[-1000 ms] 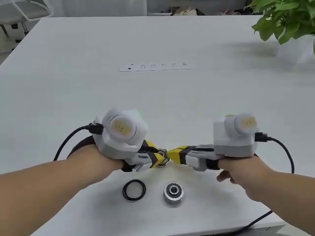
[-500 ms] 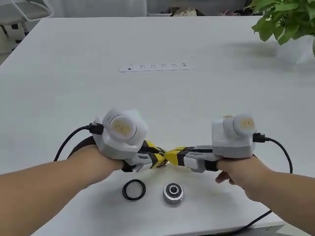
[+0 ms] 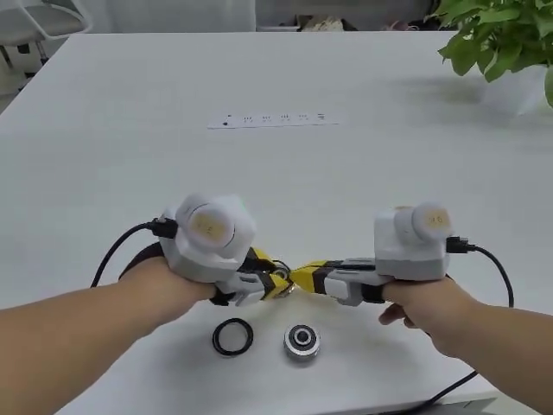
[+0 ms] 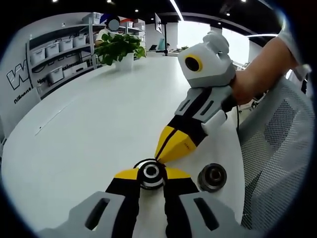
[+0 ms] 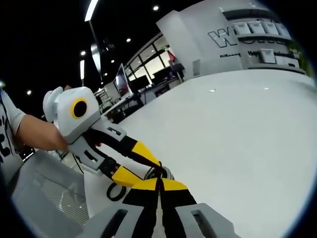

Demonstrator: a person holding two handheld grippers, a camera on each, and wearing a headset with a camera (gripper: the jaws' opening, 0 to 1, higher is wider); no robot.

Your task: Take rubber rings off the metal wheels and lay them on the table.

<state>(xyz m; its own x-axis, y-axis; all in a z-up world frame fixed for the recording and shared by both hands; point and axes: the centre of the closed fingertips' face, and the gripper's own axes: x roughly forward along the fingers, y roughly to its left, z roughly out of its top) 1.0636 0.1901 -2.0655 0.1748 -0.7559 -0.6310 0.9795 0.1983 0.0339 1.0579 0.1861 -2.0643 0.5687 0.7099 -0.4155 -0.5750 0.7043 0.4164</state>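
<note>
My left gripper [image 3: 278,282] is shut on a small metal wheel [image 4: 150,172] that wears a black rubber ring, held just above the white table [image 3: 285,181]. The right gripper [image 3: 298,277] faces it from the right. Its yellow jaws are pressed together at the wheel's rim [image 5: 166,172], apparently pinching the rubber ring. In the left gripper view the right gripper [image 4: 161,155] touches the wheel's top edge. A loose black rubber ring [image 3: 232,337] lies on the table below the grippers, and a bare metal wheel [image 3: 301,340] sits right of it.
A flat white power strip [image 3: 272,118] lies mid-table, and a potted plant [image 3: 497,35] stands at the far right corner. The table's near edge runs just below the loose ring and wheel. Cables trail from both grippers. A mesh chair [image 4: 282,148] stands beside the table.
</note>
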